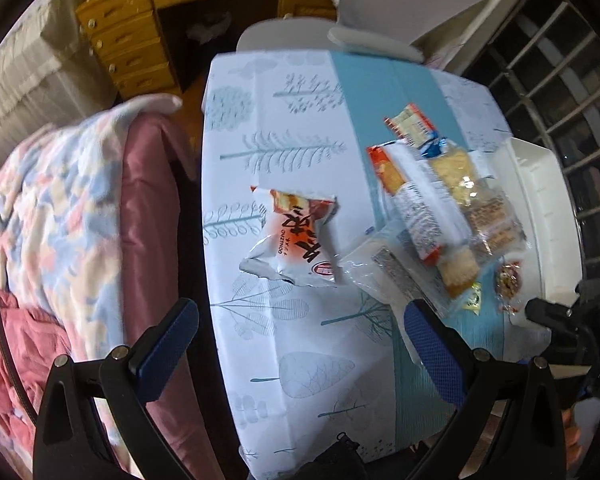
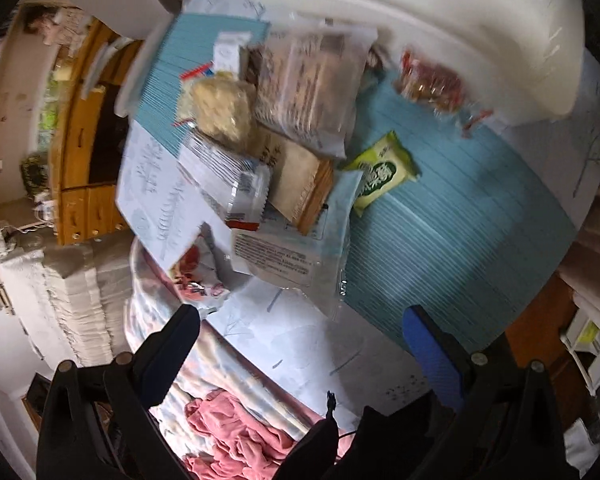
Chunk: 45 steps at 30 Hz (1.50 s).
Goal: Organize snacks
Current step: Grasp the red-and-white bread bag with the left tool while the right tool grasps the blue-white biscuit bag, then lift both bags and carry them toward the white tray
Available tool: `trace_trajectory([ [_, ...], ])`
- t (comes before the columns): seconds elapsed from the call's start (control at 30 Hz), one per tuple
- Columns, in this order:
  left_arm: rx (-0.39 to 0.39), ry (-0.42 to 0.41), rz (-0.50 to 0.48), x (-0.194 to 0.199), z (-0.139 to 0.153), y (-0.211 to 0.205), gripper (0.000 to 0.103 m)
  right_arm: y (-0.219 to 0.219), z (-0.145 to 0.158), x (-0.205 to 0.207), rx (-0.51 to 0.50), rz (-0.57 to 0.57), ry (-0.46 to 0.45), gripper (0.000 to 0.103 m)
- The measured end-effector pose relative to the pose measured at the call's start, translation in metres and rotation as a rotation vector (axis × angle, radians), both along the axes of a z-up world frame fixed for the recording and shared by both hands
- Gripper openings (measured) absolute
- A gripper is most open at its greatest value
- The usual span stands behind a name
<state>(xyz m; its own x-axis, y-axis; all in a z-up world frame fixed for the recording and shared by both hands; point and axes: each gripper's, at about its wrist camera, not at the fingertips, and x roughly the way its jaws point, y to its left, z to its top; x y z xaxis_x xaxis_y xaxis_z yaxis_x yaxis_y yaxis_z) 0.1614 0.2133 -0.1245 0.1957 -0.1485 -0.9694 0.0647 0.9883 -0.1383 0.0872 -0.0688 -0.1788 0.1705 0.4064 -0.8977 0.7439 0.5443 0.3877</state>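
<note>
Left wrist view shows the snacks on my table: a heap of wrapped packets [image 1: 440, 216] at about two o'clock from my left tongs [image 1: 300, 344], and one orange-and-white bag [image 1: 292, 240] lying apart from the heap at twelve o'clock, on the white leaf-printed part of the tablecloth [image 1: 300, 360]. A small green packet [image 1: 473, 299] and a clear-wrapped reddish sweet [image 1: 508, 282] lie at the heap's near edge, just beside a white tray [image 1: 540, 208] at three o'clock. My left tongs are spread wide and hold nothing, hovering above the cloth.

Right wrist view, blurred, has the same heap [image 2: 284, 120] at eleven o'clock from my right tongs [image 2: 300, 340], with the green packet [image 2: 382, 170] at twelve o'clock on the blue stripe and the reddish sweet [image 2: 430, 80] beyond it, touching the white tray [image 2: 440, 20]. These tongs are also spread apart and empty. A patterned blanket [image 1: 56, 208] lies at nine o'clock off the table, and a wooden desk [image 1: 136, 36] stands beyond it.
</note>
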Motion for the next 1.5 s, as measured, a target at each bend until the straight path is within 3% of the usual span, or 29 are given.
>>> trace_trajectory([
  [0.33, 0.04, 0.118, 0.058, 0.034, -0.056, 0.012, 0.102, 0.025, -0.05, 0.026, 0.085, -0.082, 0.123, 0.102],
  [0.5, 0.061, 0.142, 0.058, 0.049, -0.079, 0.012, 0.102, 0.036, -0.066, 0.032, 0.046, -0.149, 0.19, 0.102],
  [0.7, 0.069, 0.166, 0.063, 0.066, -0.103, 0.011, 0.102, 0.044, -0.078, 0.051, -0.005, -0.182, 0.204, 0.102],
  [1.1, 0.039, 0.245, 0.017, 0.08, -0.146, 0.002, 0.095, 0.051, -0.109, 0.068, -0.063, -0.245, 0.347, 0.103],
  [1.17, 0.031, 0.261, 0.016, 0.084, -0.152, 0.002, 0.092, 0.053, -0.112, 0.072, -0.061, -0.244, 0.354, 0.103],
  [1.33, 0.027, 0.281, 0.017, 0.092, -0.161, 0.001, 0.066, 0.056, -0.114, 0.077, -0.072, -0.237, 0.367, 0.103],
  [1.5, 0.031, 0.276, 0.02, 0.096, -0.163, 0.002, 0.064, 0.059, -0.117, 0.088, -0.084, -0.236, 0.399, 0.103],
])
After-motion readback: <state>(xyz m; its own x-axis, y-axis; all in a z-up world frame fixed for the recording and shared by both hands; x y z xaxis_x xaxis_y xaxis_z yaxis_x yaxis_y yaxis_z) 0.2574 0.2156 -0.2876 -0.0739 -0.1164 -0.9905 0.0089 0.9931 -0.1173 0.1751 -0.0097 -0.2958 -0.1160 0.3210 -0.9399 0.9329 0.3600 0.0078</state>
